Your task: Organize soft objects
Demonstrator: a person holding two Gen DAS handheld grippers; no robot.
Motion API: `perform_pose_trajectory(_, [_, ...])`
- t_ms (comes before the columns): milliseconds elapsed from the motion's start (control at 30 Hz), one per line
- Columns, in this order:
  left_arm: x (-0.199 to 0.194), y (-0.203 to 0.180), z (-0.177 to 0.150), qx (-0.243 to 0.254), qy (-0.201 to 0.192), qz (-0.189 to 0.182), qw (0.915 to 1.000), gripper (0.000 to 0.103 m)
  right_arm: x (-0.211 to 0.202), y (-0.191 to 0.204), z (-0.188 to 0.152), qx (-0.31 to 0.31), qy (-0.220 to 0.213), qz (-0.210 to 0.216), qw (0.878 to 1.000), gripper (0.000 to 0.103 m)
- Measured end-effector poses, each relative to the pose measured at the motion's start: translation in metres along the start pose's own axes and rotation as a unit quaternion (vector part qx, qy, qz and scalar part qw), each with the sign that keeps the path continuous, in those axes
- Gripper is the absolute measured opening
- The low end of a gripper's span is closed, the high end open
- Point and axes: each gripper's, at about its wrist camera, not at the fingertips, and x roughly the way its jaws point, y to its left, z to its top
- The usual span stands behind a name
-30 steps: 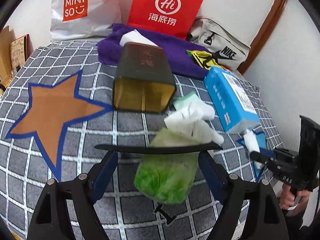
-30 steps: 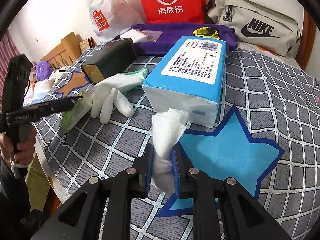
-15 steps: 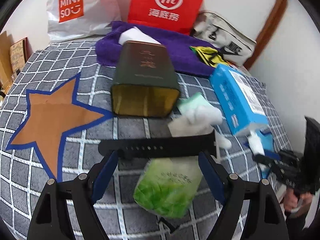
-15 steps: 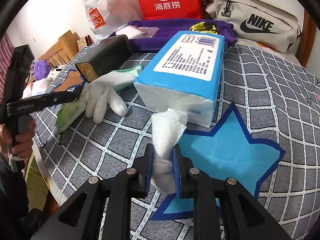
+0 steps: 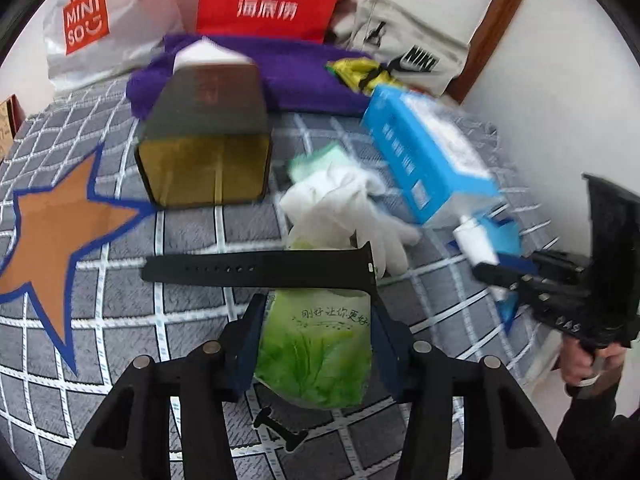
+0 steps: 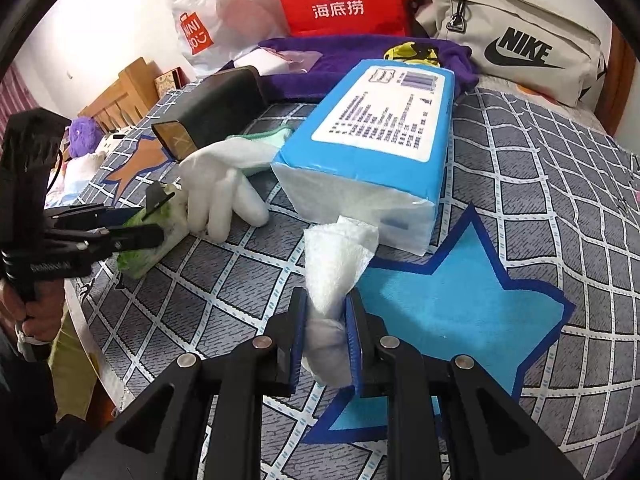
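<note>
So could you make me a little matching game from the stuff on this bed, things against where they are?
Things:
1. white tissue
2. green packet
3. black strap
4. white glove

Places:
A. across the green packet
B. in the right tongs
C. beside the blue tissue pack
D. between the left tongs

Pairs: 1-B, 2-D, 3-A, 4-C

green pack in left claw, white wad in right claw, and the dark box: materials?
Green pack: glossy printed plastic film, creased and shiny; likely a soft tissue pack.
White wad: matte, dimpled tissue paper, crumpled where the right claw pinches it.
Dark box: rigid, with a reflective gold inside; probably tin.
</note>
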Motion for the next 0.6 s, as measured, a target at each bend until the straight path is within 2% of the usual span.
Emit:
perform_pose_trajectory(167, [-0.022,-0.004,0.008,0.004,-0.023,-0.001,0.9997,0.047,-0.011,0.002,0.004,-0.005,-0.011,0.0,1.0,0.019])
perform_pose_trajectory(200, [-0.027,-0.002,0.008,0.001,-0.027,-0.011,0.9996,0.047,-0.014,0.003,0.006,-0.006,-0.014,0.0,1.0,0.019])
perform_pose_trajectory(267, [-0.036,0.001,0.012,-0.018,-0.036,-0.054,0.9978,0.047,-0.02,0.005,0.008,-0.007,-0.022,0.003,1.0,0.019])
perform_pose_trajectory(300, [-0.039,0.001,0.013,-0.023,-0.04,-0.059,0.9972,0.047,-0.022,0.005,0.009,-0.008,-0.024,0.003,1.0,0.019])
perform_pose_trajectory(600, [-0.06,-0.004,0.024,-0.018,-0.068,-0.037,0.9969,0.047,-0.044,0.015,0.021,-0.016,-0.049,0.002,0.999,0.019])
